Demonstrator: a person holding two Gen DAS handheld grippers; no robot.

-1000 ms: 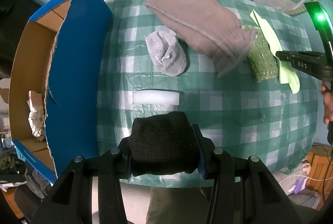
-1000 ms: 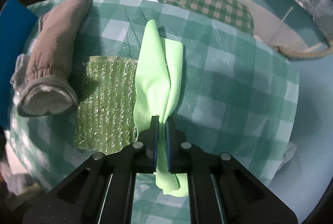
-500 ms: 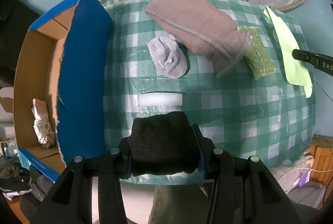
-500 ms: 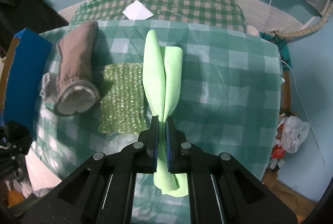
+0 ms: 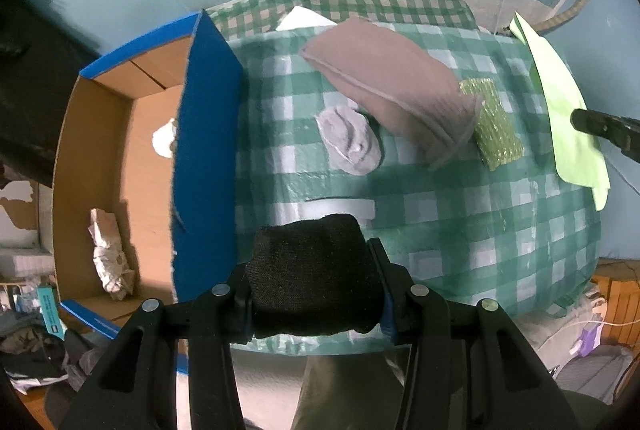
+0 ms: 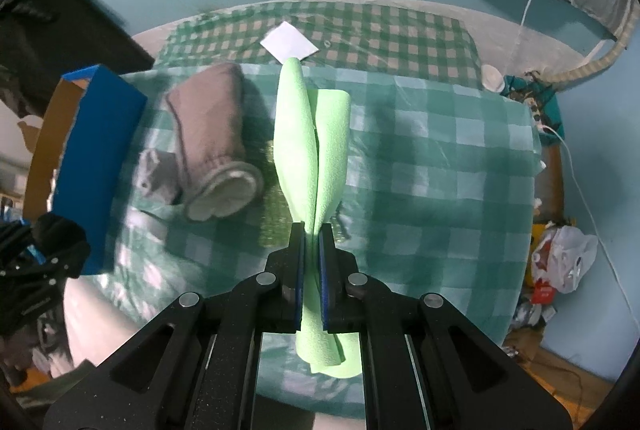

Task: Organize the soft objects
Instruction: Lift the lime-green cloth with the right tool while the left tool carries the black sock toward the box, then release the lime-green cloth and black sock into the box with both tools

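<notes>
Black knit bundle (image 5: 312, 282) sits clamped in the left gripper (image 5: 314, 286) near the table's (image 5: 480, 230) front edge; the right gripper (image 6: 311, 270) pinches a green cloth (image 6: 316, 134).

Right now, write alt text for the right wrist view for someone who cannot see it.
The right gripper is shut on a light green cloth, which hangs lifted above a green checked tablecloth. Left of it lie a brown fleece pouch and a grey sock, beside a blue cardboard box.
</notes>
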